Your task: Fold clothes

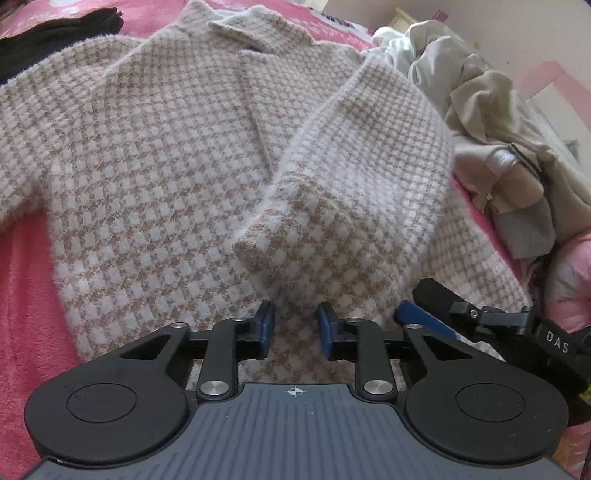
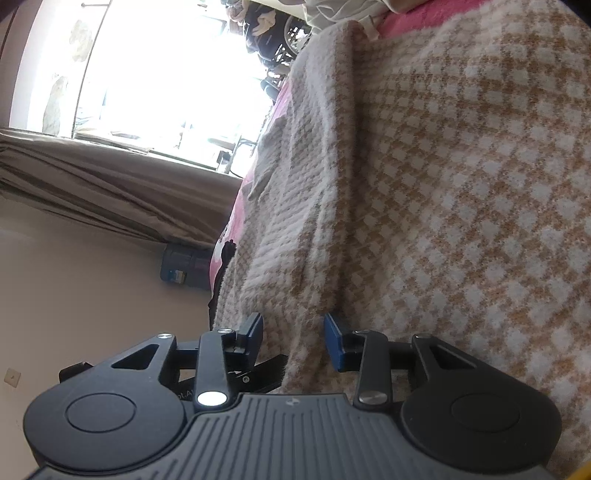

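Note:
A fuzzy beige-and-white checked sweater [image 1: 155, 177] lies front up on a pink bedspread [image 1: 26, 295], collar at the far end. One sleeve [image 1: 354, 177] is folded diagonally across its front, cuff toward the middle. My left gripper [image 1: 295, 328] hovers open over the near hem, and the fabric shows under and between its fingers. My right gripper [image 2: 293, 341], rolled on its side, is open at the sweater's [image 2: 461, 229] edge, with a fold of the fabric running between its fingers. It also shows in the left wrist view as the right gripper [image 1: 436, 310], at the hem's right corner.
A heap of beige and white clothes [image 1: 491, 122] is piled on the bed right of the sweater. Dark clothing [image 1: 55, 33] lies at the far left. Off the bed's side are a bright window with a brown curtain [image 2: 110, 177] and a blue container [image 2: 184, 267].

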`<state>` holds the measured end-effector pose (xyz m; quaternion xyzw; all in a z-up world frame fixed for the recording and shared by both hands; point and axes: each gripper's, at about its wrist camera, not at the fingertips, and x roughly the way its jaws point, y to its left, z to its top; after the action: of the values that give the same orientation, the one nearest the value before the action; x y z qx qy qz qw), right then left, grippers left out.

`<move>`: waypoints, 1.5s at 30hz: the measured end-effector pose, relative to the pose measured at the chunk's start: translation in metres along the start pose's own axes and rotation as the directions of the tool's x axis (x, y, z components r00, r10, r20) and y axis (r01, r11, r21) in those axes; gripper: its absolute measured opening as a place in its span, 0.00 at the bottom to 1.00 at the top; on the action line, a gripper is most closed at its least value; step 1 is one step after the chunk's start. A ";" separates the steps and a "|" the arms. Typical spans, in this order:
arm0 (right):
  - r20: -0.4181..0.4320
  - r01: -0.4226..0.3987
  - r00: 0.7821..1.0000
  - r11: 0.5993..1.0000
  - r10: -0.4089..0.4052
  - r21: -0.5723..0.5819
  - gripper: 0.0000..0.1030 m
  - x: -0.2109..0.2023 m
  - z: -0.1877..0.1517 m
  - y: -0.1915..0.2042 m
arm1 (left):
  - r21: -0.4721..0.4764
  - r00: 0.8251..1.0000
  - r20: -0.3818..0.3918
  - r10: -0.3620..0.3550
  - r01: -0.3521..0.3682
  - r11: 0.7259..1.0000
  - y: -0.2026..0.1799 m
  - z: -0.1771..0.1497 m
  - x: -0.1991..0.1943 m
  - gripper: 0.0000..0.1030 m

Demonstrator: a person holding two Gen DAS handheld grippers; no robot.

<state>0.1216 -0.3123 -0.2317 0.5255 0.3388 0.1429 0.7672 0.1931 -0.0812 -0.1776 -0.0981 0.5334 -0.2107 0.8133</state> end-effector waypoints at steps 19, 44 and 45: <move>-0.007 0.000 1.000 1.000 0.000 0.000 0.36 -0.001 -0.001 0.000 | -0.049 0.999 -0.029 0.038 -0.039 0.998 0.001 -0.005 0.002 0.19; -0.009 -0.003 1.000 1.000 0.003 0.028 0.36 0.002 -0.001 -0.006 | -0.099 0.998 0.031 -0.060 0.063 0.993 0.012 -0.004 -0.002 0.40; -0.008 -0.005 1.000 1.000 0.005 0.031 0.36 0.002 -0.001 -0.006 | -0.104 0.998 0.031 -0.059 0.062 0.993 0.013 -0.004 -0.001 0.40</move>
<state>0.1216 -0.3134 -0.2382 0.5374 0.3427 0.1416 0.7575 0.1922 -0.0696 -0.1836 -0.1597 0.5290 -0.2057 0.8077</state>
